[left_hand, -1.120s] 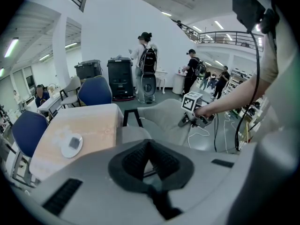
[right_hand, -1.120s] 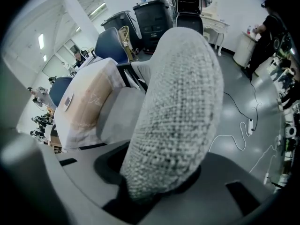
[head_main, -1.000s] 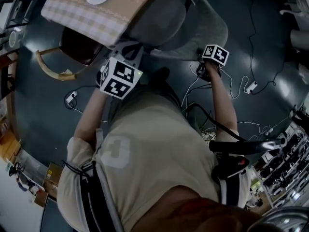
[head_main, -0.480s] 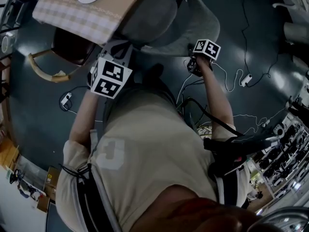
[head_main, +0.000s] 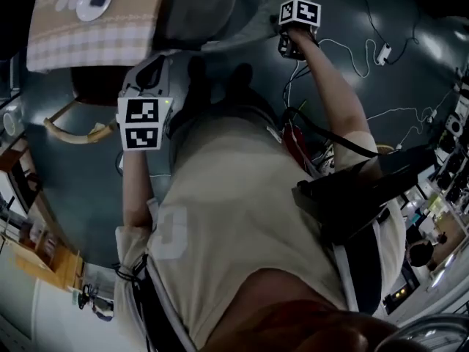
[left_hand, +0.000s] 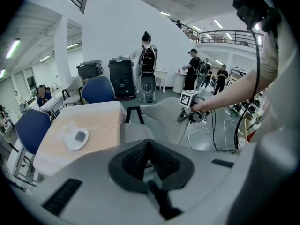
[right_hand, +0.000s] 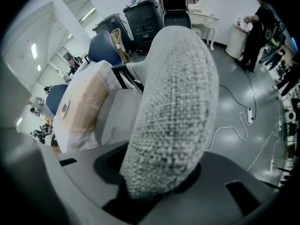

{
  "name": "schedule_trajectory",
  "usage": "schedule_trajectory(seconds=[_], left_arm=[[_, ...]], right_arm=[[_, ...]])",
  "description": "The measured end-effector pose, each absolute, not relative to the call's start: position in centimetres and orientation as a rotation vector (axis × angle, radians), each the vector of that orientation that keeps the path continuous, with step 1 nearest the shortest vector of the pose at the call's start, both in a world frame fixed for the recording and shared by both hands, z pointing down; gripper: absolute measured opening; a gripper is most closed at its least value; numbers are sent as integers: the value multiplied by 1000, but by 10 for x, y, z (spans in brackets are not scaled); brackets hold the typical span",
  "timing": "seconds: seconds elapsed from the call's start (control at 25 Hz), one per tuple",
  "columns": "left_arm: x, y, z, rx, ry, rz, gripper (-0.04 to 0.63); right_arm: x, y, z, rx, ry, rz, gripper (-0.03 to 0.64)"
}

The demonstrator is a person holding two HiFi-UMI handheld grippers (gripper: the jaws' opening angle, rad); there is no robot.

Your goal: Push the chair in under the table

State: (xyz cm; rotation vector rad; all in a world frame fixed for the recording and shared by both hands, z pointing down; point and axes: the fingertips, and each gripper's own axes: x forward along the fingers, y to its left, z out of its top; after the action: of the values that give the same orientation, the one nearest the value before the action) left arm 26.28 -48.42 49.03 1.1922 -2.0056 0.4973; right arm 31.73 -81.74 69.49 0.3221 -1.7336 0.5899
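The grey fabric chair [head_main: 212, 9] stands at the top of the head view, its seat partly beneath the table [head_main: 51, 46] with the checked cloth. My right gripper [head_main: 289, 44] grips the top edge of the chair's backrest [right_hand: 176, 102]. The woven fabric fills the space between its jaws, which have just opened a little further while still on it. My left gripper [head_main: 152, 68] hangs shut and empty to the left of the chair, touching nothing. In the left gripper view its pads [left_hand: 140, 157] meet, and beyond them are the chair [left_hand: 164, 118] and the table [left_hand: 93, 125].
A wooden-framed chair with a dark seat [head_main: 91, 97] stands at the table's left side. A white disc [left_hand: 77, 138] lies on the cloth. Cables and a power strip [head_main: 382, 51] trail over the floor to the right. Blue chairs [left_hand: 98, 89], black bins and people stand farther back.
The head view has swung, so table and chair sit higher and further left. My left gripper has moved left, away from the chair's back. The right gripper stays on the backrest.
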Motion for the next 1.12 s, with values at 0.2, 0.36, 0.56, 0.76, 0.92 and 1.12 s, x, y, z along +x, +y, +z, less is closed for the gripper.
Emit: schedule_trajectory(seconds=[0.2,0.36,0.56,0.76,0.92,1.12], left_arm=[[260,-482,484,1208,-2021,506,8],[248,-481,477,1218,-2054,501,8],[232,-467,468,1180,-2101,460,8],[222,-477,469,1193,-2108,436,8],[224,-487,465,1251,-2092,424,8],[228,-516,453,1368,-2076,394,8]], right_arm=[[315,-818,693,341,-1739,639,155],[318,-821,691,356,-1746,631,174],[319,-833,665,384,-1819,407,301],[317,-861,608,473,-1985,295,301],[313,-849,544,449,-2187,341,135],[302,-773,493,225,-2310,597,12]])
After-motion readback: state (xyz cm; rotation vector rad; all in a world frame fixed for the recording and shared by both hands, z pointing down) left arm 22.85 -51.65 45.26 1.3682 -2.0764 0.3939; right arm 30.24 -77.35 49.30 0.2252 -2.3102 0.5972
